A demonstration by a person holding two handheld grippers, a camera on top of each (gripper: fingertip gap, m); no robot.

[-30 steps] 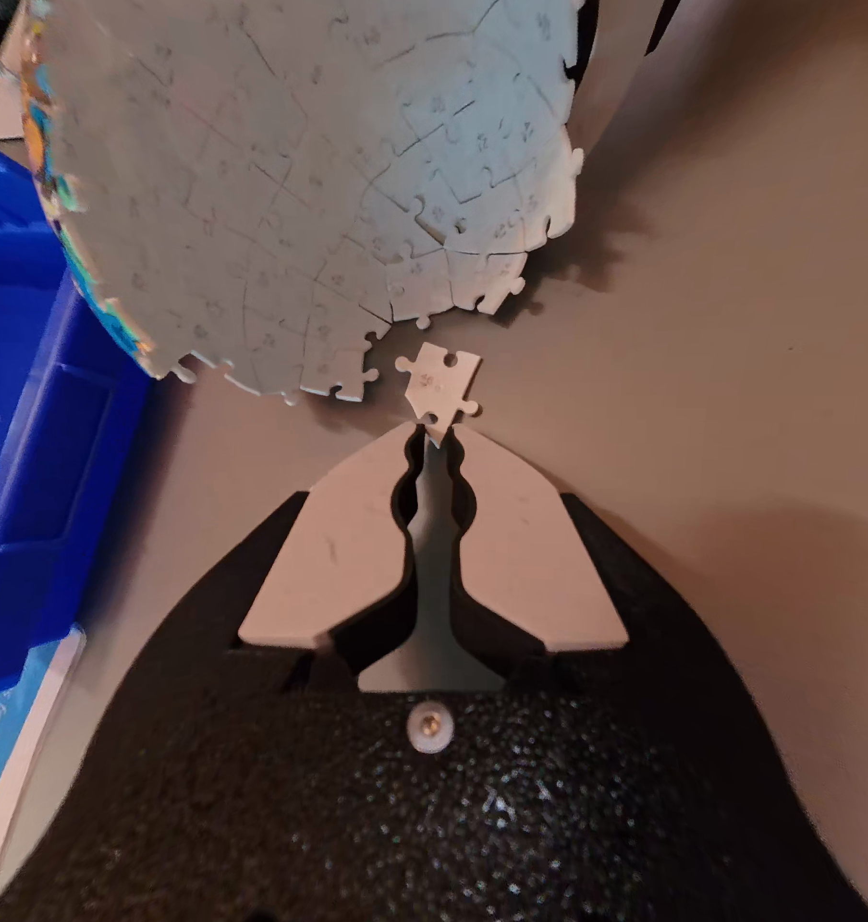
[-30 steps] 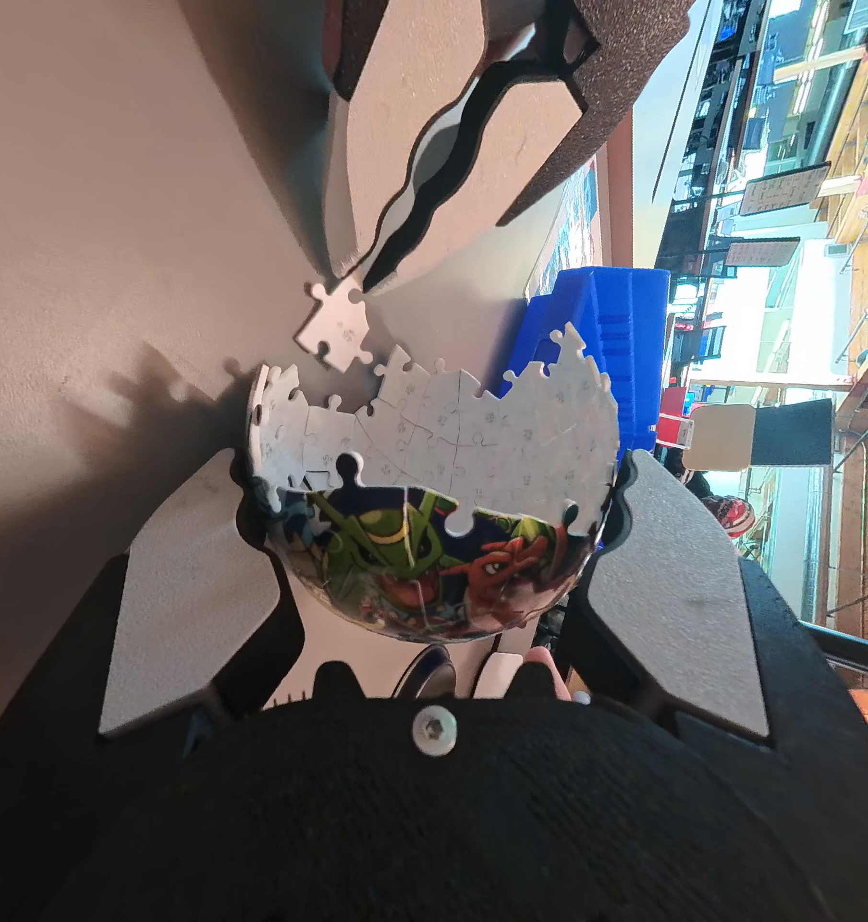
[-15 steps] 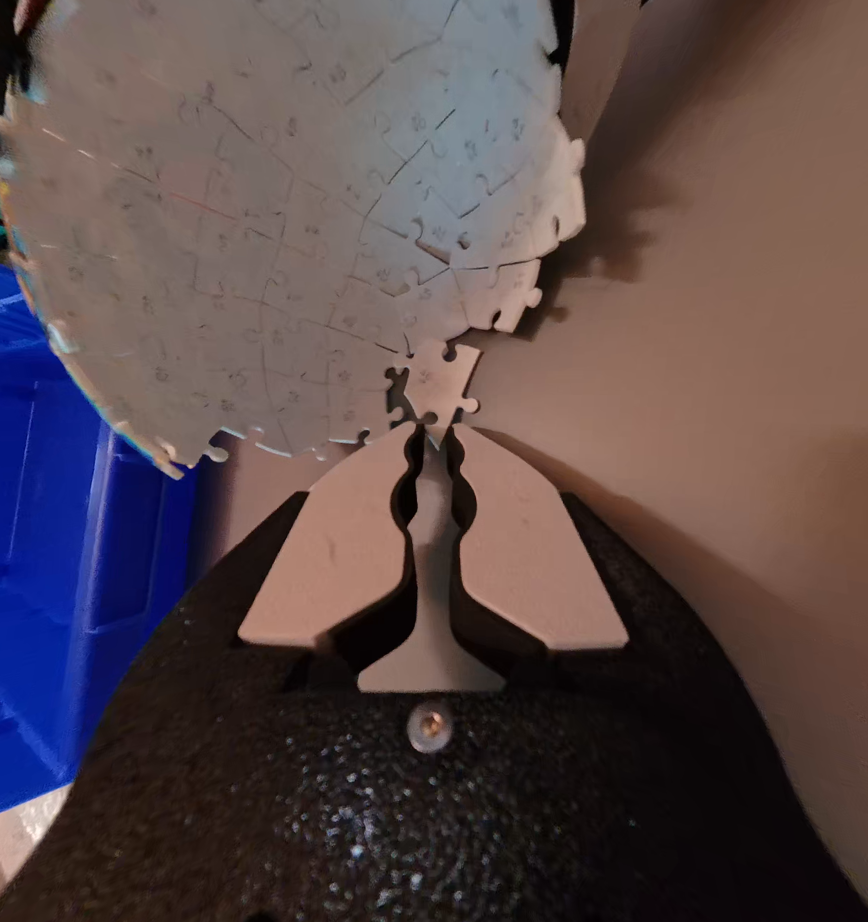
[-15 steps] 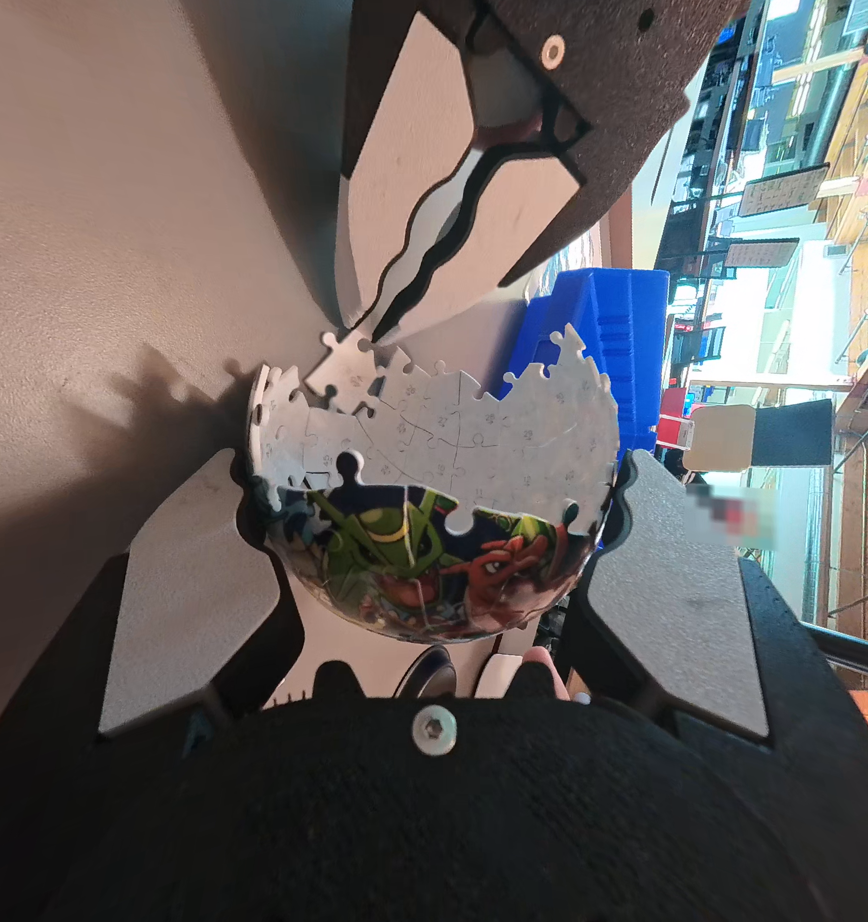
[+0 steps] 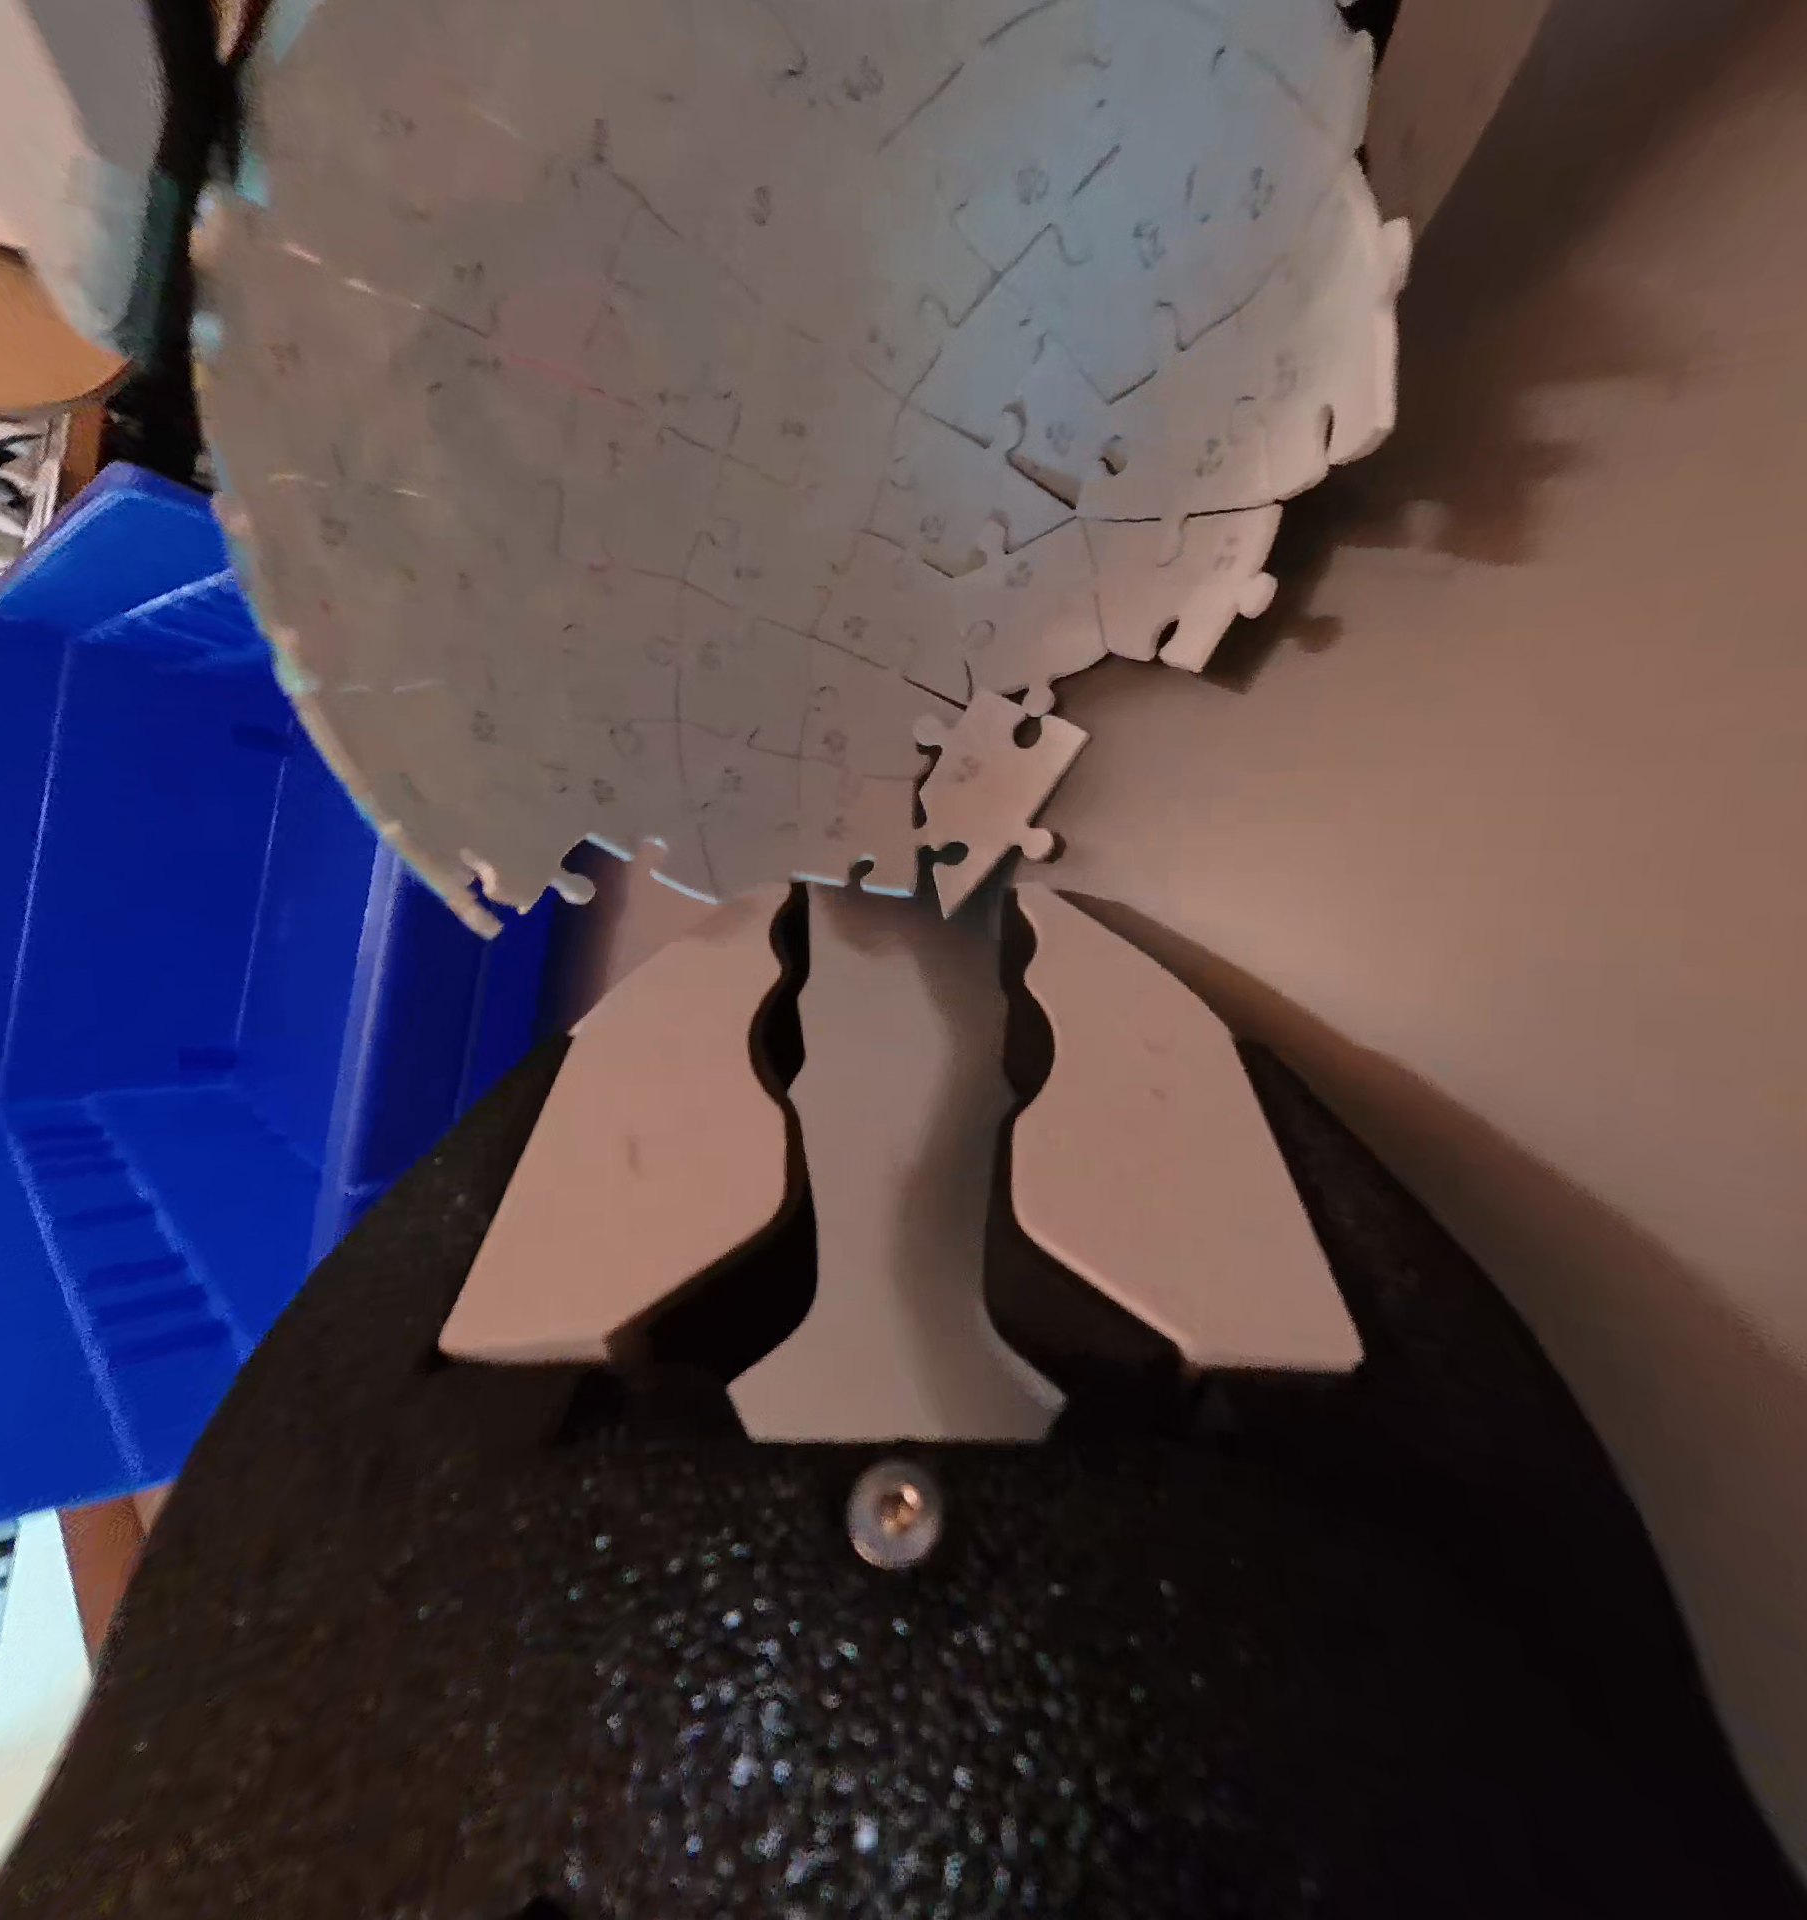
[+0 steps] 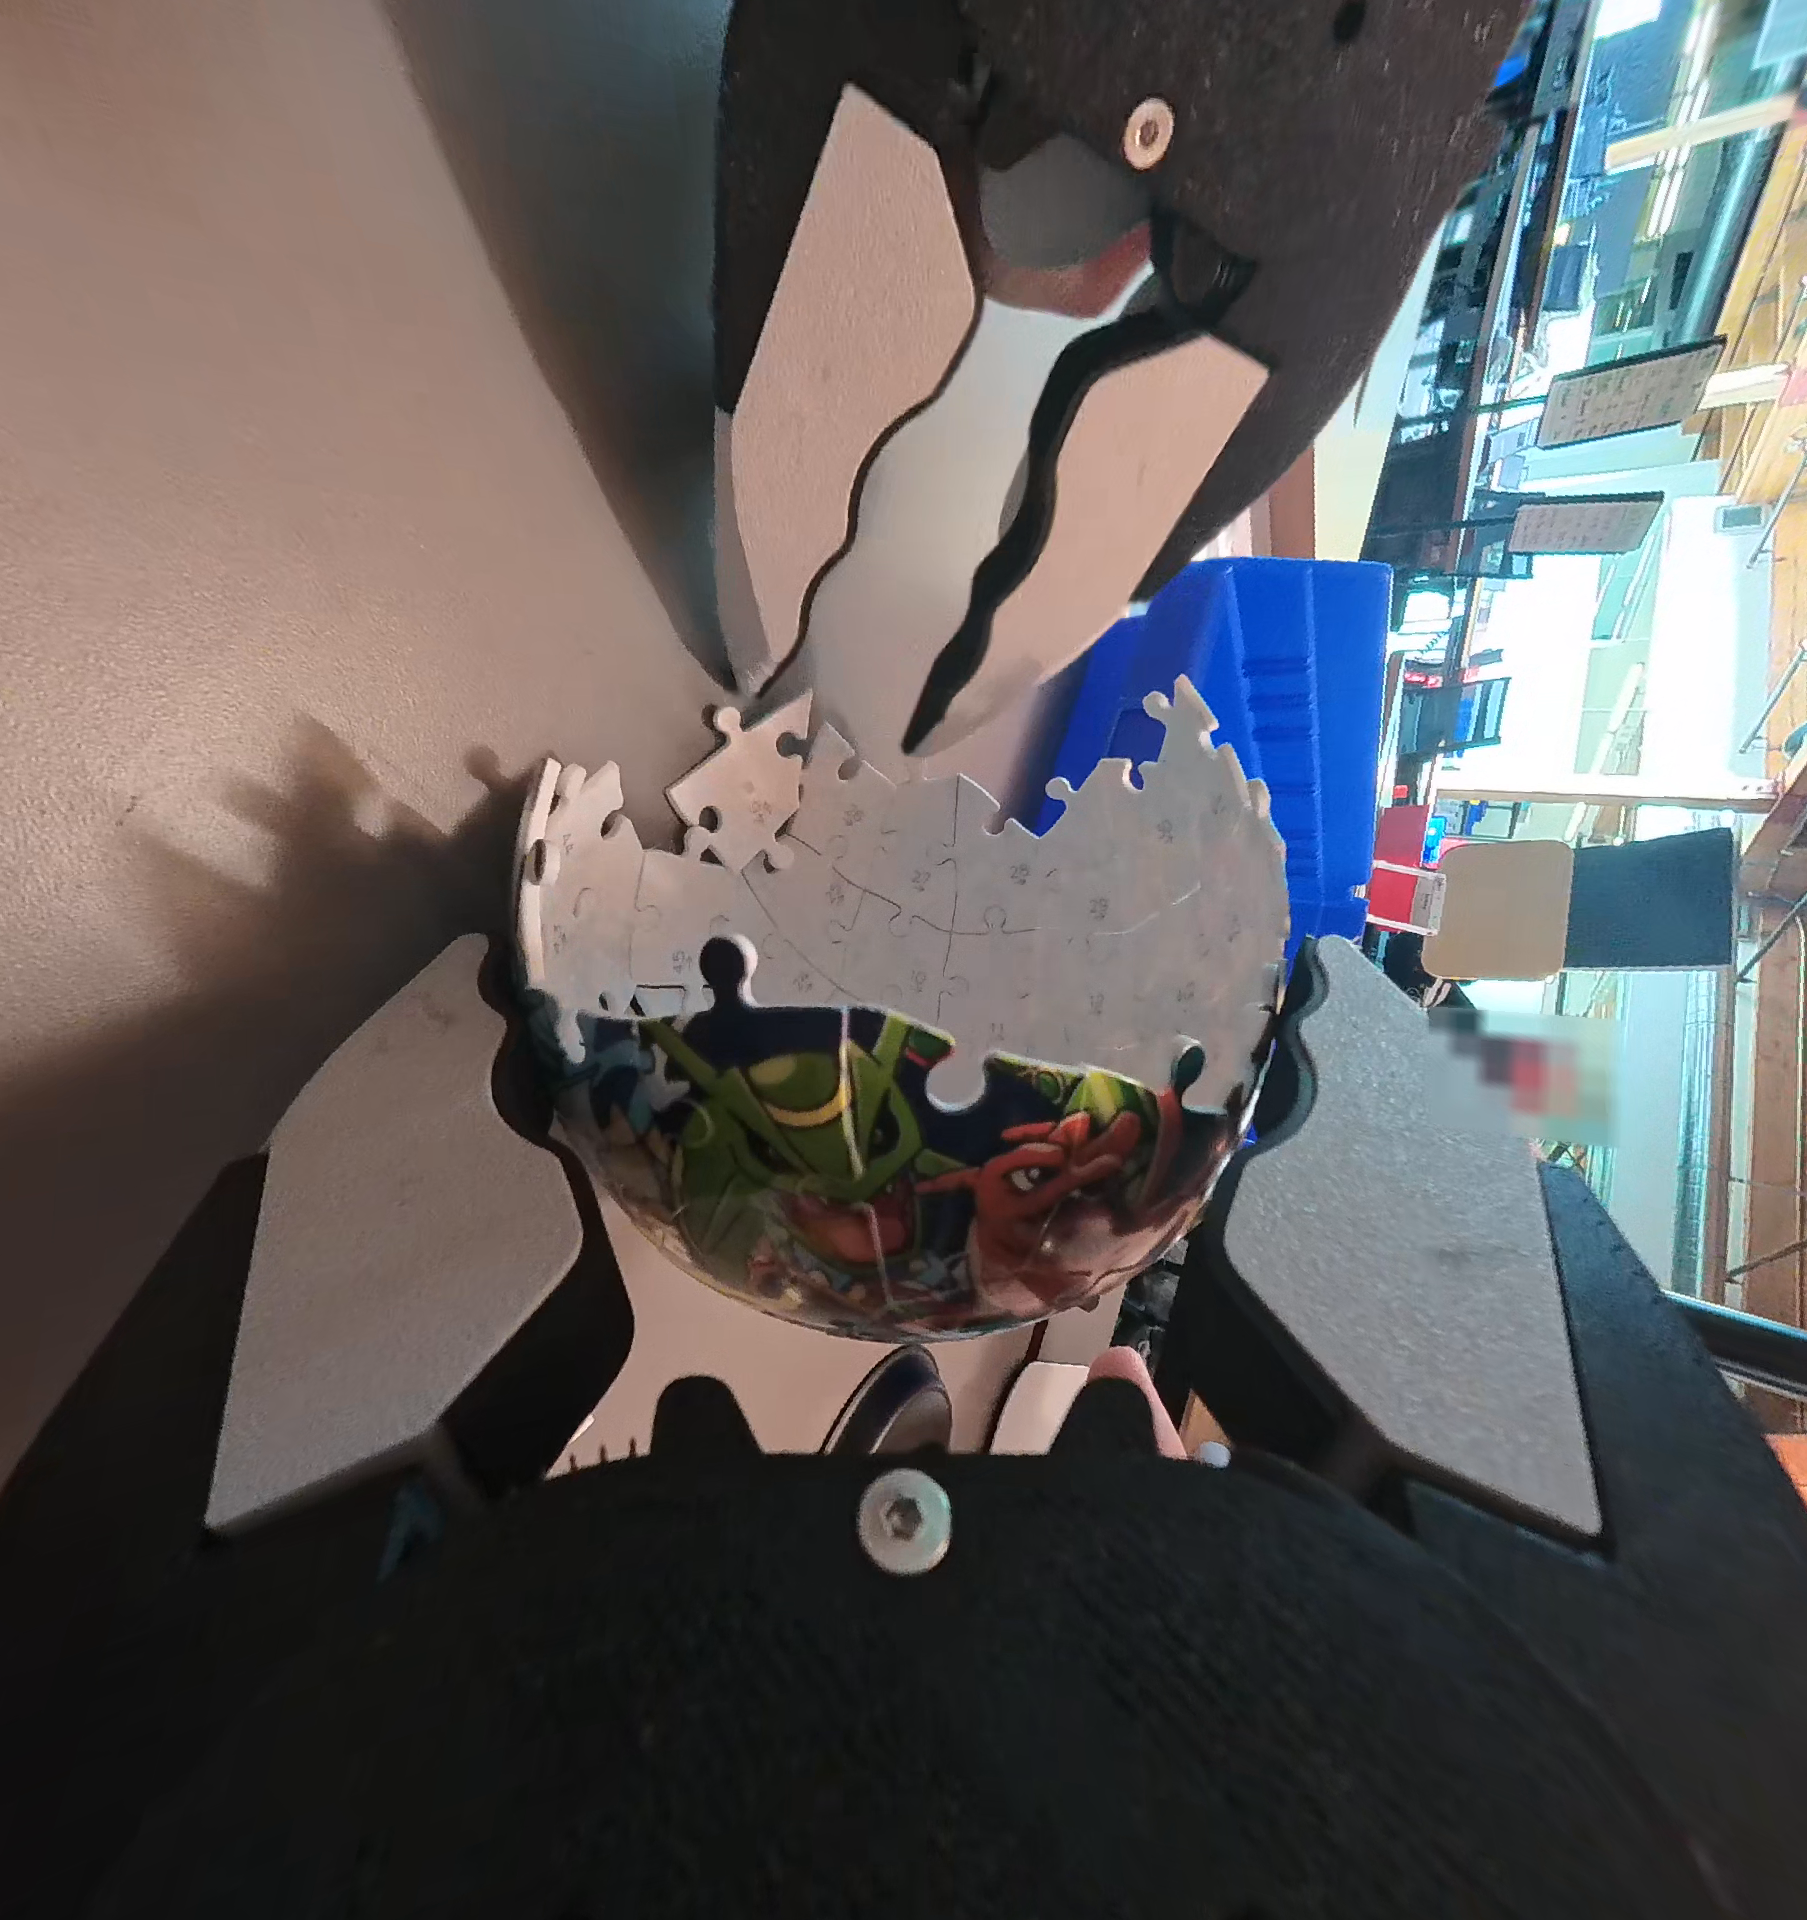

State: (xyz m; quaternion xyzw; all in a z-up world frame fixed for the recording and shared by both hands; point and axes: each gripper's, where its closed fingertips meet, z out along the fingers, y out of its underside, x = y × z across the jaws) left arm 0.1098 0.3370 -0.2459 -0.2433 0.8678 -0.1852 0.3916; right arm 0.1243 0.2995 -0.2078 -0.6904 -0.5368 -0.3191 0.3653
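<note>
In the right wrist view the right gripper (image 6: 904, 1039), with its black body and flat grey fingers, stands spread wide and clamps between its two pads a half-built spherical jigsaw shell (image 6: 899, 1122), printed outside with green and red cartoon creatures and plain grey-white inside; the shell's hollow faces the camera and its jagged rim points up and away; each side of the shell presses against a finger pad.

At the far rim of that shell sits a single loose grey-white puzzle piece (image 6: 743, 795), tilted and overlapping the rim pieces rather than lying flush; whether it is locked in cannot be told.

Just beyond, the left gripper (image 6: 826, 717) comes in from the top of that view, its jaws parted a little; one fingertip touches or nearly touches the upper corner of the piece, the other hangs clear over the rim, so the piece is not pinched.

The left wrist view agrees: the left gripper (image 5: 904, 904) shows a clear gap between its fingers; the puzzle piece (image 5: 998, 795) lies just past the tips against the shell's edge (image 5: 774, 416).

Behind the shell stands a blue plastic bin (image 6: 1283, 665); a tan tabletop (image 5: 1501, 935) lies beneath everything.
</note>
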